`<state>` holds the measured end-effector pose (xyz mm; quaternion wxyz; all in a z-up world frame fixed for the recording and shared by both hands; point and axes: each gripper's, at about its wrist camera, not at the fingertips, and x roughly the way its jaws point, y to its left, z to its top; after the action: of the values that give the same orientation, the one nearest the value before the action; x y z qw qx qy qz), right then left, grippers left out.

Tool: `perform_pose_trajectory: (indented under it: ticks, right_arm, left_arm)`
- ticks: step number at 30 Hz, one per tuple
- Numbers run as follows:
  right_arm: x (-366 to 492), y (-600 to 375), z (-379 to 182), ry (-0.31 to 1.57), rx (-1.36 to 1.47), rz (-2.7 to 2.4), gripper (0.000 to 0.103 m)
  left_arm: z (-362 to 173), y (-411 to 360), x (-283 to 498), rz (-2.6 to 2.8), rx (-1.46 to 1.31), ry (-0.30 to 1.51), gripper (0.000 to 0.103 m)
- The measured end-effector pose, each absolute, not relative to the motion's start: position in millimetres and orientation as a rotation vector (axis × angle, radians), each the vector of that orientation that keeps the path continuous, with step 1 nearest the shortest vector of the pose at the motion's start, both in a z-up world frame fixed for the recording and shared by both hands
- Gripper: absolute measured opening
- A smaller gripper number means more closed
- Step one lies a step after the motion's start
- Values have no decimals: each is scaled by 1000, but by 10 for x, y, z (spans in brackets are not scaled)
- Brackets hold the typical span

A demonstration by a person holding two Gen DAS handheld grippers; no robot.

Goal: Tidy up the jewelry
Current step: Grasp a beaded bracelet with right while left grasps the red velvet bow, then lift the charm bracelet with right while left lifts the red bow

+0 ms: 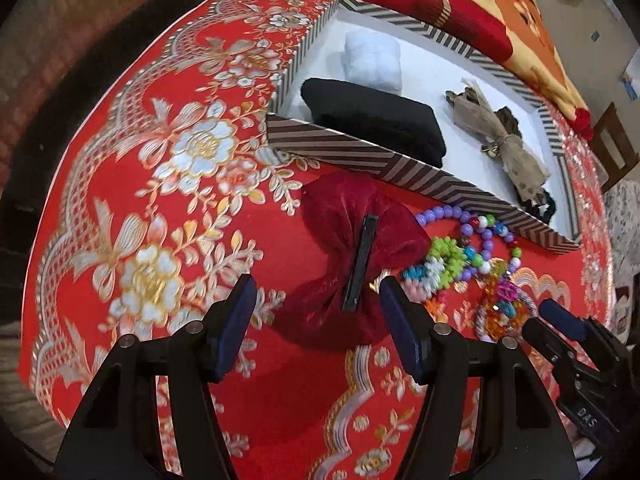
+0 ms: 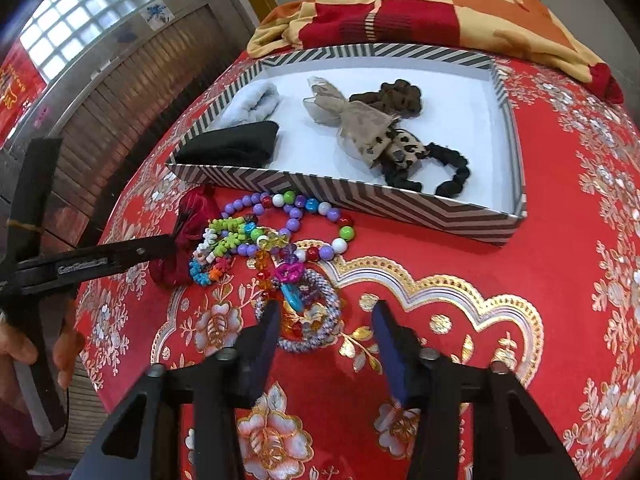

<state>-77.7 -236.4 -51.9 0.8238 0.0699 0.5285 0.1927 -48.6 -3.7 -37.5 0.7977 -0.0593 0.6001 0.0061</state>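
Two hand-held grippers hover over a counter [image 2: 560, 240] draped in red brocade, where loose jewelry waits beside a striped tray [image 2: 400, 204]. The left gripper [image 1: 316, 320], jaws spread wide and holding nothing, is lined up on a dark red velvet bow clip [image 1: 352, 256] lying clip-side up, apparently its next pick. The right gripper [image 2: 326, 340], jaws likewise wide and empty, brackets a woven bangle with bright charms [image 2: 316, 320]. Between them sit a string of purple and mixed beads [image 2: 296, 216] and a small colourful bracelet [image 2: 224, 240], tangled close together just outside the tray's near wall. Inside the tray already: a black folded cloth [image 2: 236, 146], a pale blue fluffy roll [image 2: 256, 102], a beige gauze bow [image 2: 352, 124] and a dark scrunchie band [image 2: 436, 176].
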Motion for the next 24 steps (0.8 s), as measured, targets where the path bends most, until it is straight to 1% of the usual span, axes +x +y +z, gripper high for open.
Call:
perform_pose_trajectory:
  ticks: [2, 3, 4, 5, 6, 8, 9, 13, 20, 24]
  right_arm:
    - [-759, -2335, -534, 1126, 138, 412, 29]
    - [-752, -2330, -542, 1126, 136, 415, 23]
    - [-746, -2327, -552, 1128, 136, 418, 17]
    - [-744, -2329, -558, 1130, 135, 420, 14]
    - [-746, -2330, -556, 1129, 133, 419, 9]
    - [-771, -2347, -517, 1119, 136, 425, 9]
    - [-792, -2356, -480, 1111, 135, 432, 9]
    - [-914, -2420, -272, 1065, 122, 440, 7]
    - [-1159, -2591, 90, 999, 153, 460, 7]
    - [-1310, -2726, 250, 970, 247, 503, 7]
  left_arm:
    - [-417, -46, -432, 16, -118, 1295, 64]
    - [-434, -44, -411, 8, -124, 1297, 63]
    - [-447, -42, -394, 0, -132, 1297, 61]
    - [-457, -41, -383, -7, -138, 1295, 56]
    - [-469, -39, -372, -16, -144, 1296, 43]
    - [-459, -42, -362, -20, -130, 1287, 27]
    - [-455, -49, -364, -24, -126, 1286, 18]
    - [-368, -19, -401, -27, -134, 1264, 15]
    - [-120, 41, -569, -24, -151, 1214, 14]
    - [-11, 18, -707, -32, -161, 1194, 14]
